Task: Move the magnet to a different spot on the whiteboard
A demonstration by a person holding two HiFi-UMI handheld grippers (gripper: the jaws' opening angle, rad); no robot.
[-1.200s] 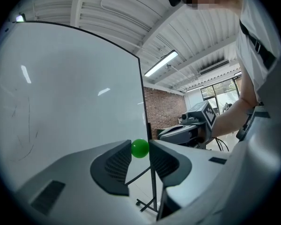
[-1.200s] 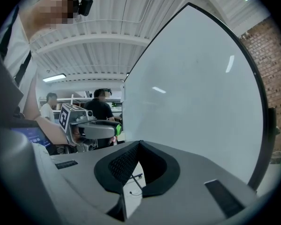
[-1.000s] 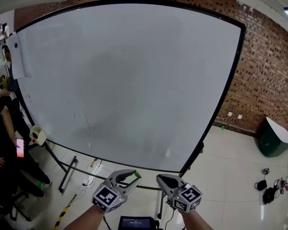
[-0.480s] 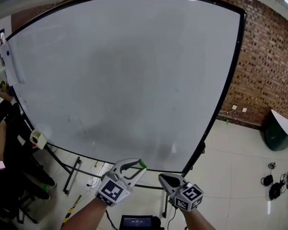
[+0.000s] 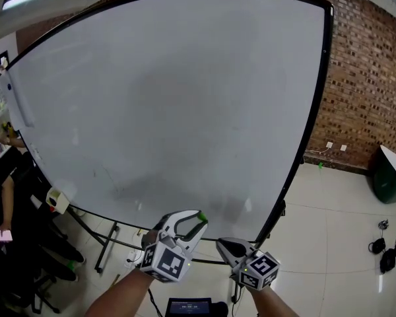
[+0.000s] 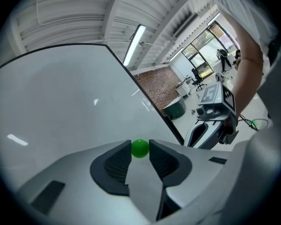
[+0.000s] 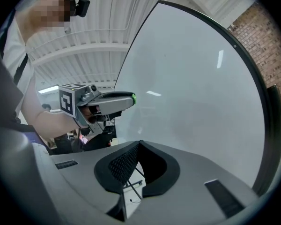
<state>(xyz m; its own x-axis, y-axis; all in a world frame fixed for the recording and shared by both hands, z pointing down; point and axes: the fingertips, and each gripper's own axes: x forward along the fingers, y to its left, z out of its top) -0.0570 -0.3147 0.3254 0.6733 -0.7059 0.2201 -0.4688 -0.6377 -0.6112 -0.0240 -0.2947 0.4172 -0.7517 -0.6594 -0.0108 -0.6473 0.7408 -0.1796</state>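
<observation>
The left gripper (image 5: 197, 222) has risen and rolled toward the 6 o'clock edge of the whiteboard (image 5: 185, 98), its tongs pinching the green magnet (image 6: 140, 148) at the tips for placing. The right gripper (image 5: 226, 247), closed and empty, waits beside.

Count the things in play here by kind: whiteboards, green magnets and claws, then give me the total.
whiteboard: 1
green magnet: 1
claws: 2 (left claw shut on the green magnet, right claw shut and empty)
Total: 4
</observation>
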